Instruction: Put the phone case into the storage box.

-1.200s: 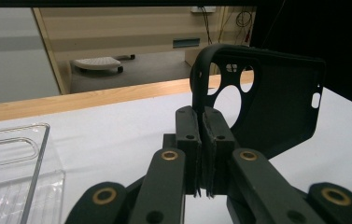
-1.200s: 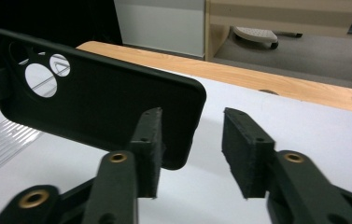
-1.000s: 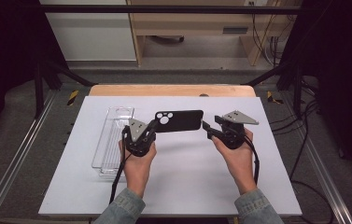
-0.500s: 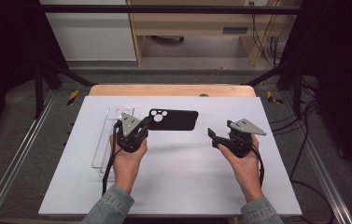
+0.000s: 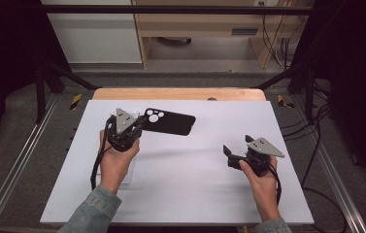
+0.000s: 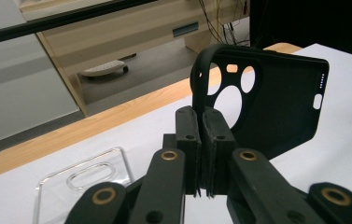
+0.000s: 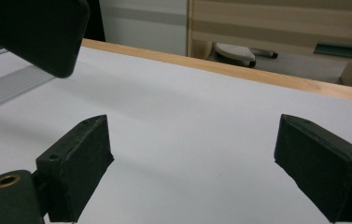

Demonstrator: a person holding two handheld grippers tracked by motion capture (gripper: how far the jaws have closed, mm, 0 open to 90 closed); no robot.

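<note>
while the left gripper (image 5: 139,127) pinches a matte black phone case (image 5: 171,121) — the right gripper (image 5: 235,150) has just been opening, nothing between its jaws.

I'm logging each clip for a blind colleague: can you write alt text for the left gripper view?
The left gripper has its two black jaws shut on the rim of a matte black phone case with round camera cutouts, holding it upright above the white table. A clear plastic phone case lies flat on the table at lower left.
</note>
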